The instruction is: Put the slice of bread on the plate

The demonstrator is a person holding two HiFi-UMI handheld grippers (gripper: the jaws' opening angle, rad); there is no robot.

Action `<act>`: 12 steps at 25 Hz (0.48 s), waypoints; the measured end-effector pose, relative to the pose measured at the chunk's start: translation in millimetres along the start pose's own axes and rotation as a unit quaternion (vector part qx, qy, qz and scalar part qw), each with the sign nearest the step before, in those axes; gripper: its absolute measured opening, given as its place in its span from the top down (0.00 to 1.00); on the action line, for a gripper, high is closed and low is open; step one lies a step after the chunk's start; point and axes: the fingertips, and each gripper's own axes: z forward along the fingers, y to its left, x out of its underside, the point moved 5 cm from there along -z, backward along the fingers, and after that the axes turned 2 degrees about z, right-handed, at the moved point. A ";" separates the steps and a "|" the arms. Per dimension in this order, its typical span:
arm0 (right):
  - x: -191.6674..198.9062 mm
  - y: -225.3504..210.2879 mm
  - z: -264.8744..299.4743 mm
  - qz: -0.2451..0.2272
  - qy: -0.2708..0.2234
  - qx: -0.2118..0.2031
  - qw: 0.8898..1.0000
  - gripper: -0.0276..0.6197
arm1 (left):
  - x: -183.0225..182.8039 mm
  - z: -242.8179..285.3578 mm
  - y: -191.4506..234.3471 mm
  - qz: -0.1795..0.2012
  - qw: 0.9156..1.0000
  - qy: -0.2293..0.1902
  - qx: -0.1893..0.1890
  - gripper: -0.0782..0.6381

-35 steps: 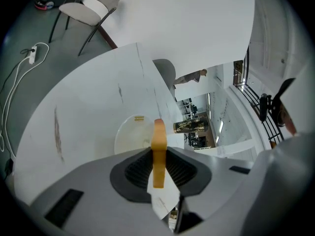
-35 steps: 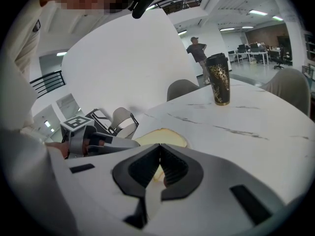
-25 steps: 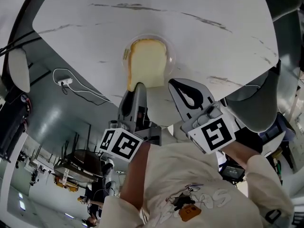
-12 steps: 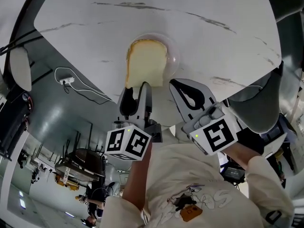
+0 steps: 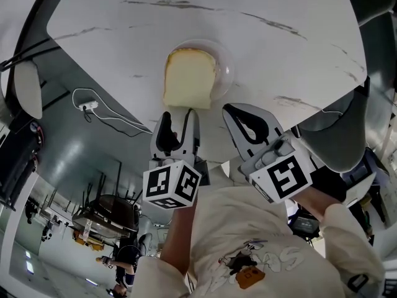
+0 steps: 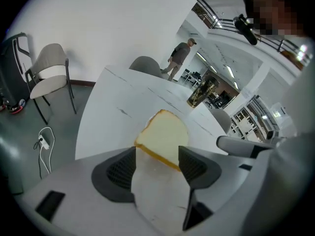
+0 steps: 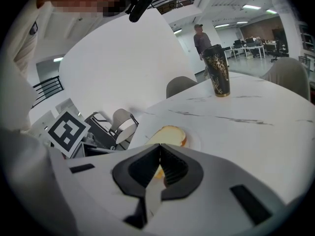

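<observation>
A pale slice of bread [image 5: 190, 78] lies on the clear glass plate [image 5: 226, 72] on the white marble table, its near edge over the plate's rim. My left gripper [image 5: 178, 114] sits just short of that edge. In the left gripper view its jaws are opening, and the bread [image 6: 164, 136] lies beyond the black pads [image 6: 120, 168], which do not press on it. My right gripper [image 5: 233, 112] hovers to the right of the left one, near the plate, jaws shut with nothing between them. From the right gripper [image 7: 160, 162] the bread [image 7: 170, 133] shows ahead.
A black-and-gold tumbler [image 7: 216, 70] stands farther back on the table. The table's near edge [image 5: 124, 110] runs just under both grippers. Chairs [image 6: 49, 73] stand past the far side, and a cable [image 5: 87, 106] lies on the floor.
The left gripper's jaws have opened and let go of the bread, which has settled flatter on the plate. The left gripper rolled and drew back slightly. The right gripper stayed put.
</observation>
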 end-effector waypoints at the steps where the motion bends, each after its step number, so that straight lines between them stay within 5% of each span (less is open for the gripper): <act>1: 0.1 0.8 -1.0 -0.001 0.000 0.001 1.000 0.95 | 0.4 -1.8 0.2 -0.003 1.000 -0.001 0.001 0.53; 12: -4.2 22.1 -21.0 -0.006 -0.015 0.017 1.000 0.95 | -8.9 -33.9 -19.3 -0.004 0.999 -0.030 0.042 0.54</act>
